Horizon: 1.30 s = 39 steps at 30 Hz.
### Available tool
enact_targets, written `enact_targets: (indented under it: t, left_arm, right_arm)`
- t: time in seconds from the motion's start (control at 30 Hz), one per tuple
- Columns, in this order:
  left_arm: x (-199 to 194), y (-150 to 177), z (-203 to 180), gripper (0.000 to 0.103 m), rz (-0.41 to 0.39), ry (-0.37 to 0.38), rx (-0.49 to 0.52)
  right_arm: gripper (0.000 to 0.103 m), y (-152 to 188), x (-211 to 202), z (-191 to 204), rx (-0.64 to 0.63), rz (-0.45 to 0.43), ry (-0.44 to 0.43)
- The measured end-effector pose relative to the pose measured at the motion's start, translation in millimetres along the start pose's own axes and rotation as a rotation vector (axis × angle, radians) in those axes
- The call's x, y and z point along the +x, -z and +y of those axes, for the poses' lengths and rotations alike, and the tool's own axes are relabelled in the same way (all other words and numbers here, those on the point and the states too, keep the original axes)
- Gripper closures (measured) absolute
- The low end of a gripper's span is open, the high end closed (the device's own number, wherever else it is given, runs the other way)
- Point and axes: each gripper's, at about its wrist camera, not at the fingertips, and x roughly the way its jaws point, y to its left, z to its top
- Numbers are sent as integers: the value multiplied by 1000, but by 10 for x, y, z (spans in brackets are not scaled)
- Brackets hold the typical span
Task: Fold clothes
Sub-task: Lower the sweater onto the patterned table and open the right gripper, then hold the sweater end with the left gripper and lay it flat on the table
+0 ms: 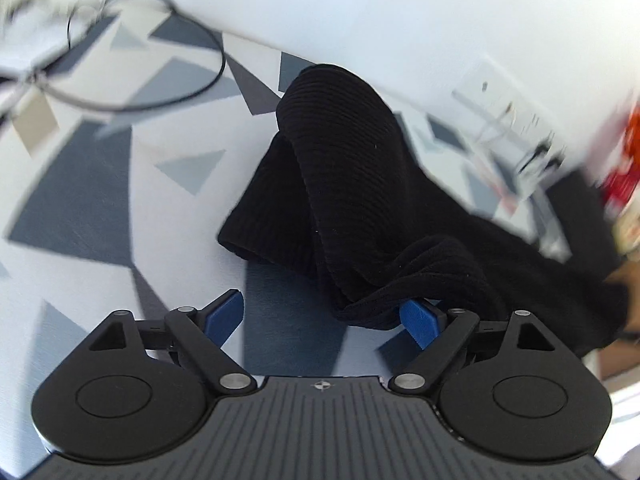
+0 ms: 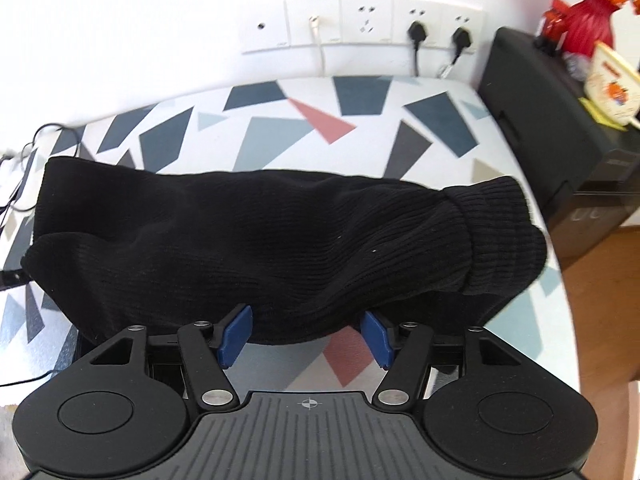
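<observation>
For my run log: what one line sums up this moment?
fold clothes | black knit garment bunched on patterned table | left claw open | right claw open

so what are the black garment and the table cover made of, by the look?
Black garment: looks like a ribbed knit, matte; fine parallel ribs and a coarser ribbed cuff show. Fibre cannot be told. Table cover: smooth printed sheet with coloured triangles, slight sheen; probably vinyl or coated cloth, but that is open.

A surface (image 2: 280,128) patterned with grey, blue and pink triangles meets a white wall — sockets (image 2: 362,24), black plugs (image 2: 418,32), a black cabinet (image 2: 560,128) alongside.
</observation>
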Motion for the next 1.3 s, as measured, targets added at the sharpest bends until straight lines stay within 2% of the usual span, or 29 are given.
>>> enact_targets:
  t: [0.07, 0.13, 0.3, 0.43, 0.53, 0.57, 0.6, 0.7, 0.77, 0.8, 0.9, 1.07, 1.2, 1.27, 1.3]
  left_arm:
    - [-51, -30, 184, 16, -8, 107, -110]
    - [-98, -22, 331, 16, -16, 160, -163]
    - [-132, -28, 534, 16, 0, 191, -241]
    - [-132, -68, 694, 15, -56, 309, -322]
    - [-27, -124, 785, 11, -94, 323, -401]
    - [46, -147, 802, 11, -84, 322, -426]
    - [118, -170, 819, 14, -73, 320, -451]
    - [322, -230, 858, 35, -34, 320, -510]
    - [395, -245, 858, 40, -25, 303, -530]
    - [422, -248, 867, 49, -29, 295, -540]
    - [391, -263, 857, 88, -51, 265, -536]
    - [-10, -350, 683, 92, -120, 173, -397]
    - [-383, -462, 632, 97, -199, 137, -304]
    - [-472, -523, 681, 97, -211, 129, -273]
    - [-471, -521, 737, 97, -207, 122, -292]
  right_arm:
    - [46, 42, -75, 21, 18, -20, 15]
    - [45, 101, -148, 33, 44, -42, 19]
    - [43, 218, -230, 60, 147, -95, 58]
    - [39, 222, -125, 163, 207, -142, 62]
    - [38, 215, -26, 252, 246, -176, 62]
    - [39, 213, 6, 281, 259, -187, 62]
    - [39, 206, 48, 318, 264, -190, 60]
    - [39, 186, 91, 461, 219, -180, 51]
    - [39, 177, 96, 554, 185, -180, 47]
    - [39, 172, 98, 601, 168, -180, 45]
    - [38, 165, 98, 692, 146, -176, 44]
    - [38, 181, 65, 711, 163, -182, 48]
    - [38, 181, 78, 665, 184, -182, 42]
    - [38, 180, 93, 657, 190, -178, 31]
    - [38, 179, 103, 658, 192, -176, 25]
